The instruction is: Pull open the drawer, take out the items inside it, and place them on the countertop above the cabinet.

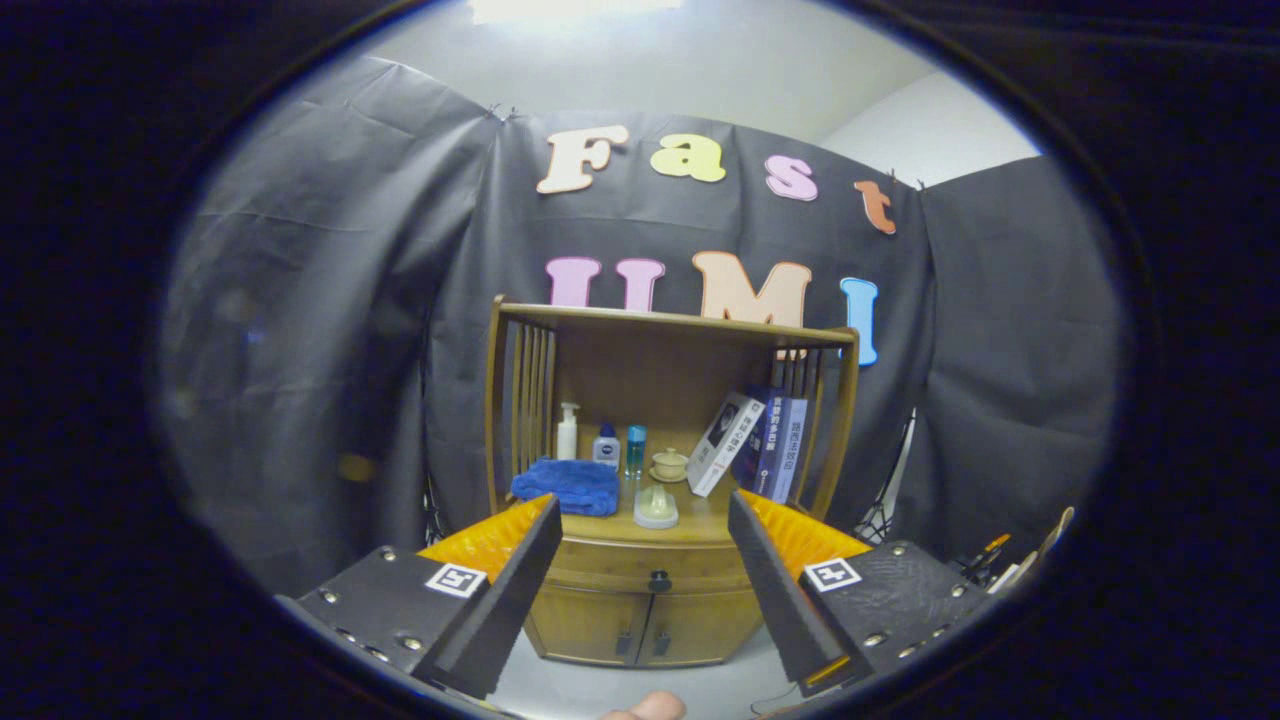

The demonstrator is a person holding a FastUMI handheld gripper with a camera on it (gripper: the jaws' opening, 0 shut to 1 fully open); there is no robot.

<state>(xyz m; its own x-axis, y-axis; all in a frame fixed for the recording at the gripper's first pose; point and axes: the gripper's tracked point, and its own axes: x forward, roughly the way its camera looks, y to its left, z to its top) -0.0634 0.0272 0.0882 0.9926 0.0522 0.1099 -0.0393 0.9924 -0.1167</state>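
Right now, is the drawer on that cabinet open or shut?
Shut. The drawer front sits flush with the cabinet, its knob untouched. The tool is open, its fingers spread well short of it.

Drawer (640, 568) contents hidden, front closed

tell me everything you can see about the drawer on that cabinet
The drawer is a wide, shallow wooden front under the countertop, same brown wood as the cabinet, above its two doors. It is shut, flush with the frame. One small dark knob sits at its middle. The open gripper is well short of it; nothing touches it.
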